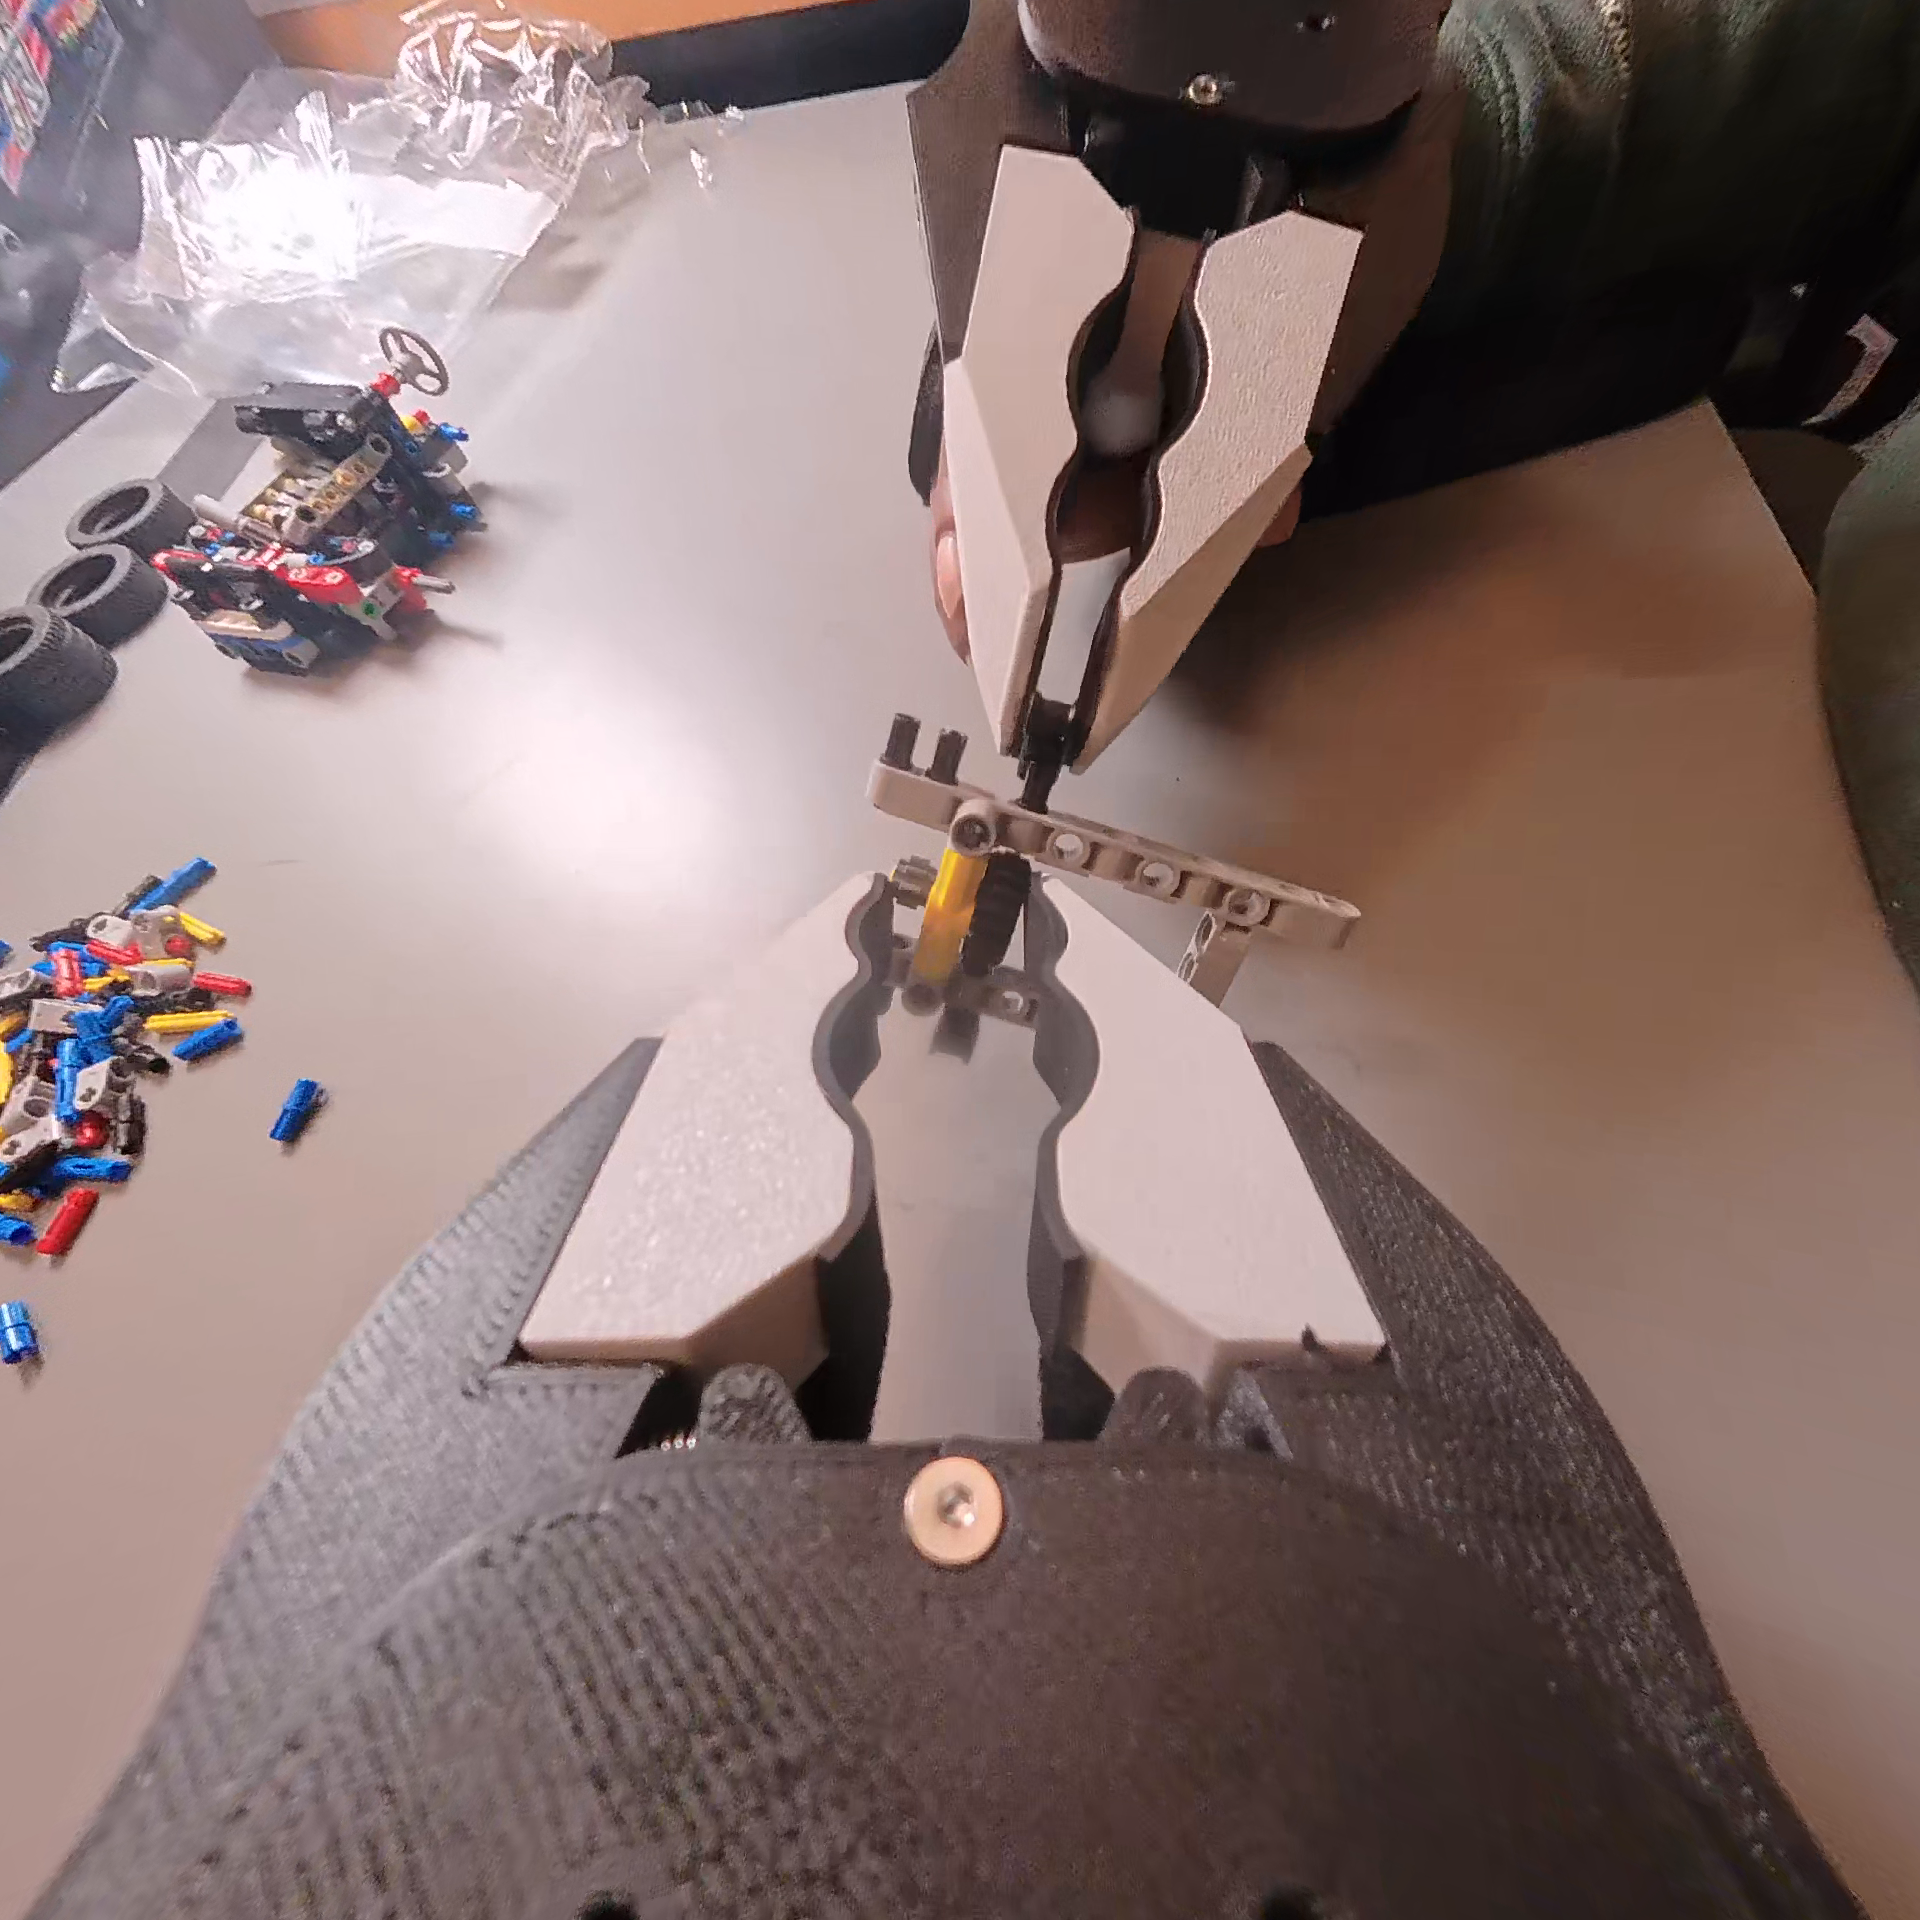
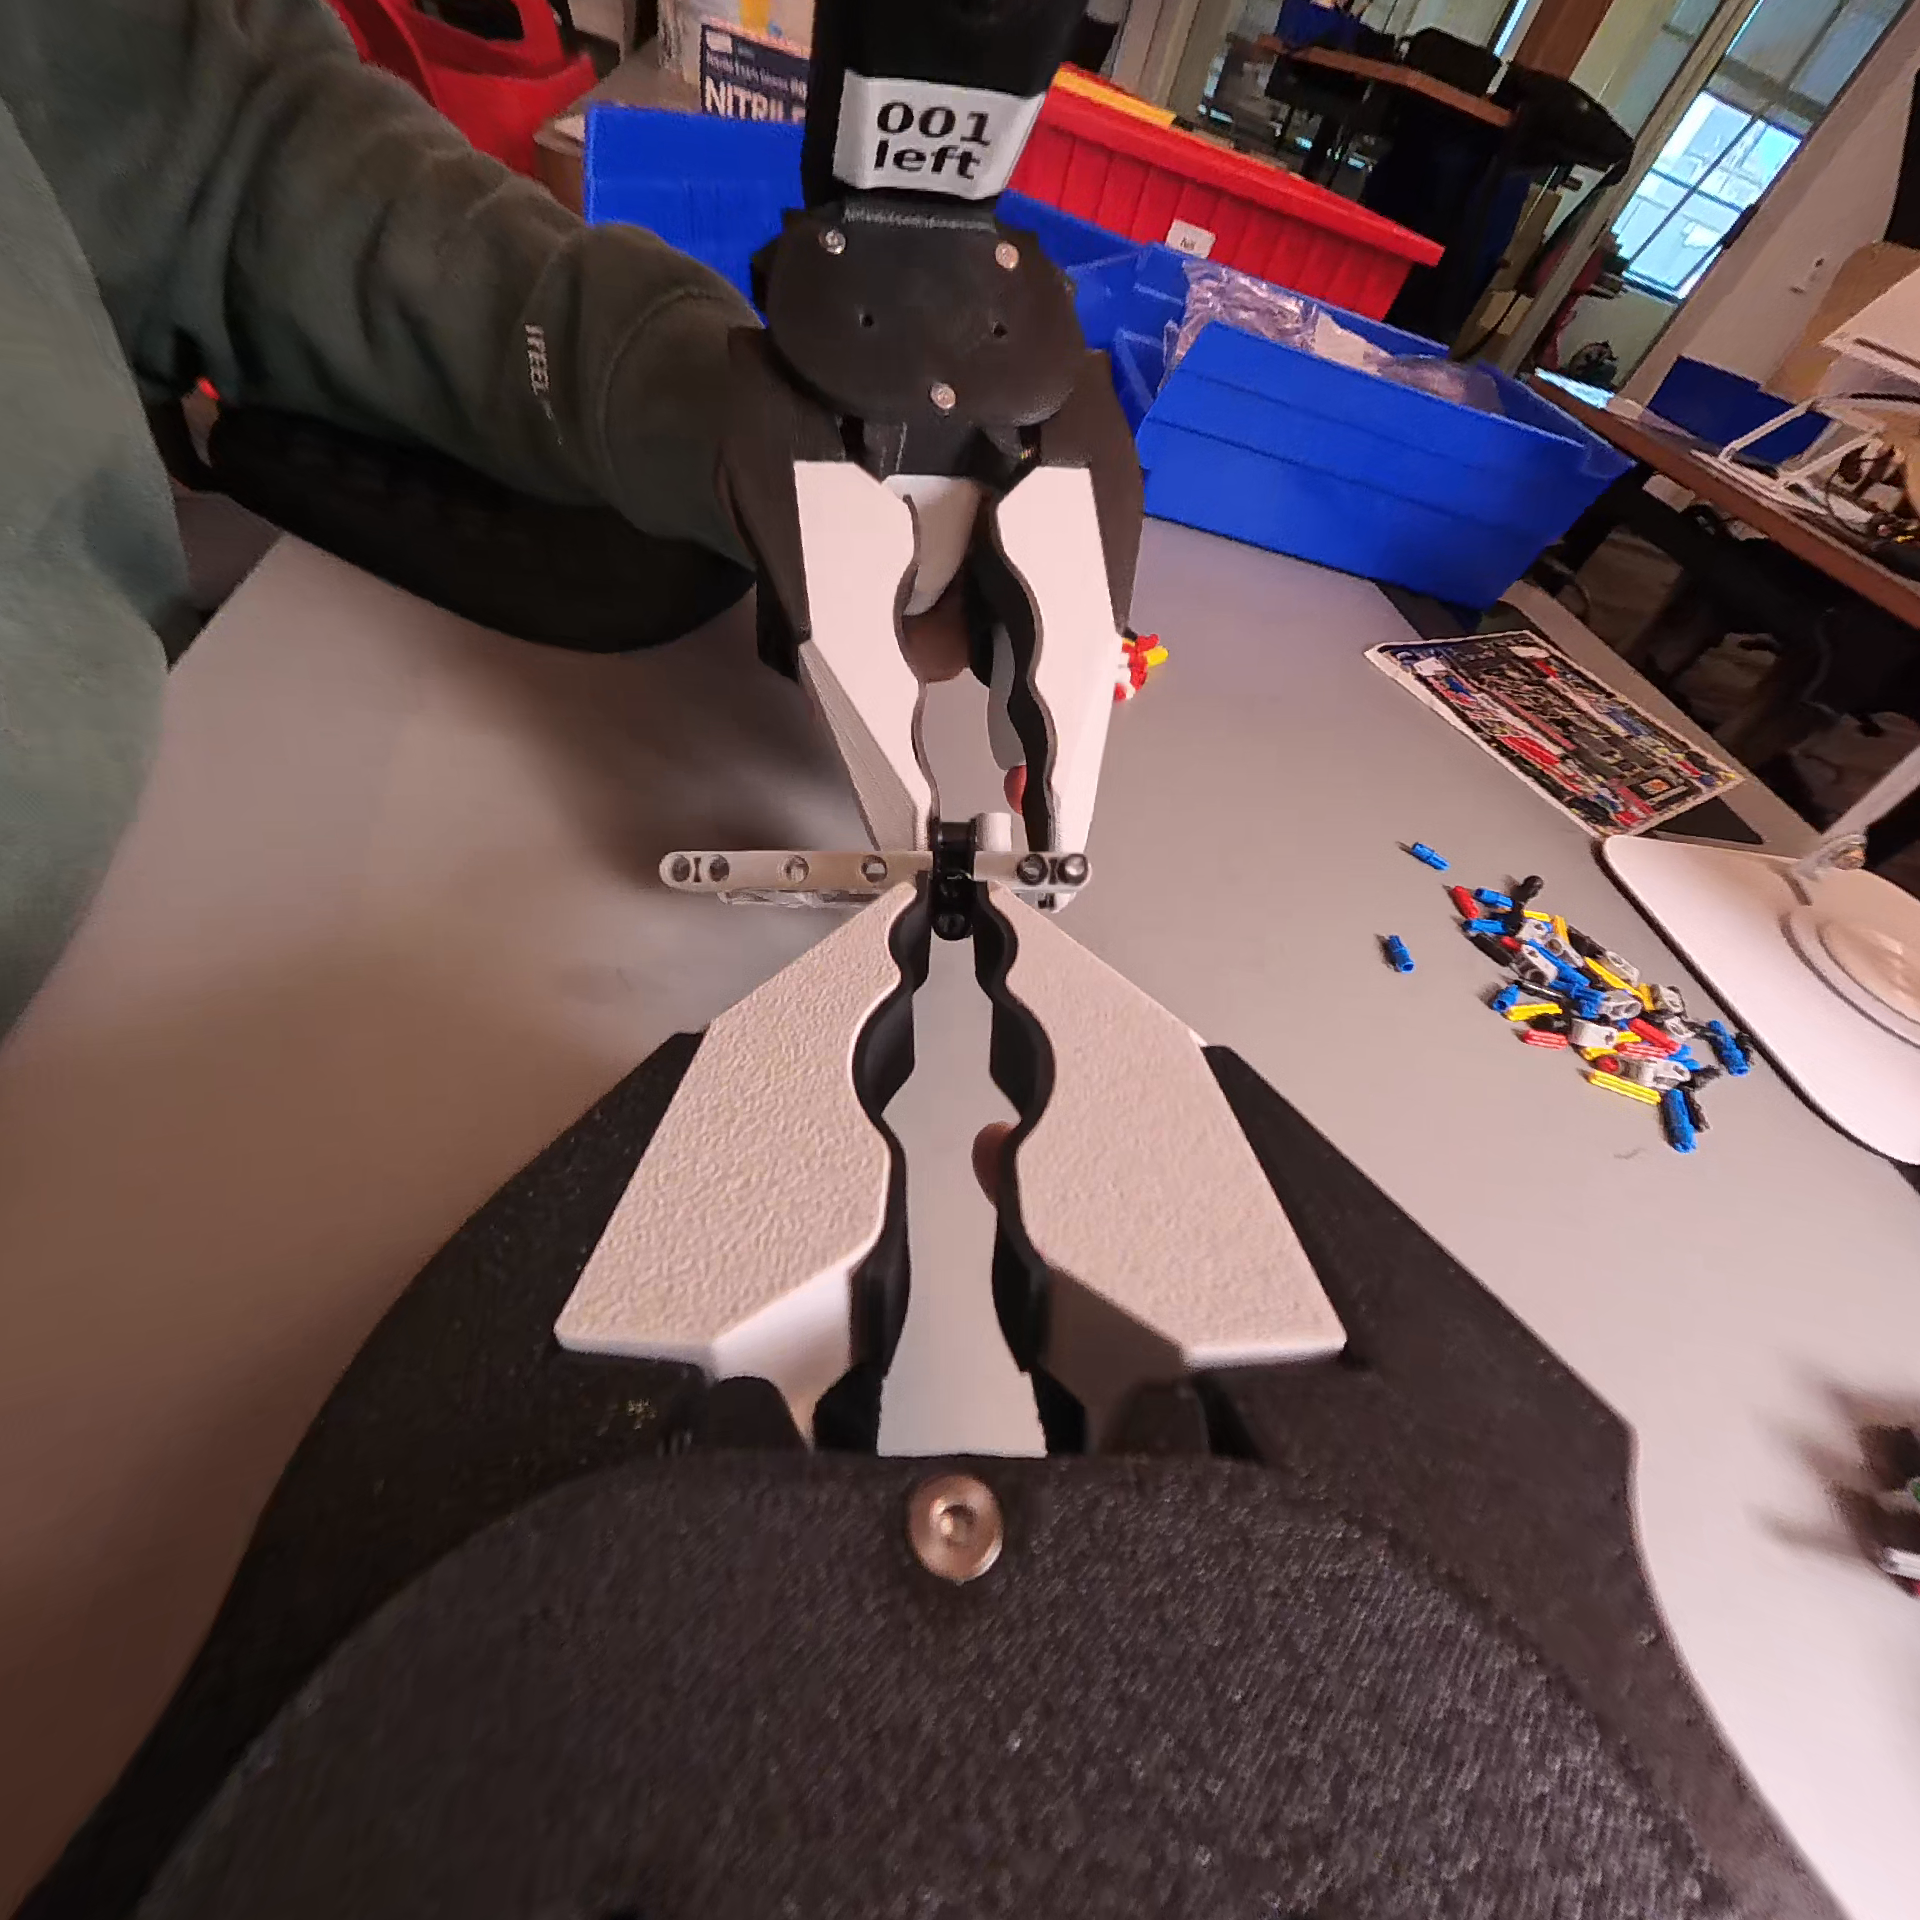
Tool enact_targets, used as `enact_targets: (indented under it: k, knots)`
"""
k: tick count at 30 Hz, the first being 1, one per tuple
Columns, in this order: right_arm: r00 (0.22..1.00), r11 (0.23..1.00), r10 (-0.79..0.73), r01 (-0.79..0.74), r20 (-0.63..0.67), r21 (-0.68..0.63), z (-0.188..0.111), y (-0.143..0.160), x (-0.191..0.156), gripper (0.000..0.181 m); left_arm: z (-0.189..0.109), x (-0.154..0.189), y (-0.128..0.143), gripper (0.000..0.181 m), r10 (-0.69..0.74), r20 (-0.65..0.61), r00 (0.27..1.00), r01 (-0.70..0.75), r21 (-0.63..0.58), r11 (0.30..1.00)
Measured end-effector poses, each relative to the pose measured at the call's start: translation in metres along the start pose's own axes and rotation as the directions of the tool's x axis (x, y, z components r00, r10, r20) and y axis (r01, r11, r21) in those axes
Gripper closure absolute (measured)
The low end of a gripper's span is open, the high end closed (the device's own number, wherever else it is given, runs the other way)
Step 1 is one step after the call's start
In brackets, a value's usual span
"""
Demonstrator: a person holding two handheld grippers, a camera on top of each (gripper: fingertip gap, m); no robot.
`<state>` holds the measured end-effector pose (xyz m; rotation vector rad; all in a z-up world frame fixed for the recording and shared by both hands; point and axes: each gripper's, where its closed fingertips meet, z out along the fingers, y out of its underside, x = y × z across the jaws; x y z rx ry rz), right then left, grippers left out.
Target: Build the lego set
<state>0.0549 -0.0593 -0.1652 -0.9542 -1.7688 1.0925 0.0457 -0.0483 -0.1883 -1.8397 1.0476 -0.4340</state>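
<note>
My left gripper is shut on a small sub-assembly, gripping its yellow axle and black gear below a long grey beam. My right gripper comes in from above, shut on a black pin whose tip touches the beam's top. In the right wrist view my right gripper holds the black pin against the grey beam, which lies crosswise. The left gripper faces it from the far side. Two other black pins stand at one end of the beam.
A partly built car and loose tyres sit at the left, with plastic bags behind. A pile of small coloured parts also shows in the right wrist view. A booklet, a white lamp base and blue bins are at the right. Left and right tips are no more than a few centimetres apart.
</note>
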Motion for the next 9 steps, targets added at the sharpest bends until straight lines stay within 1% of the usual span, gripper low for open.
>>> enact_targets:
  k: [5, 9]
  knots:
    - [0.998, 0.995, -0.064, 0.063, -0.005, -0.074, 0.002, 0.009, -0.003, 0.175, 0.008, 0.003, 0.008, 0.158, -0.017, -0.007, 1.000, 0.016, -0.056, 0.998]
    - [0.992, 0.978, -0.125, 0.123, 0.002, -0.167, 0.002, 0.019, -0.006, 0.176, 0.014, 0.006, 0.017, 0.158, -0.023, -0.007, 1.000, 0.022, -0.119, 0.993]
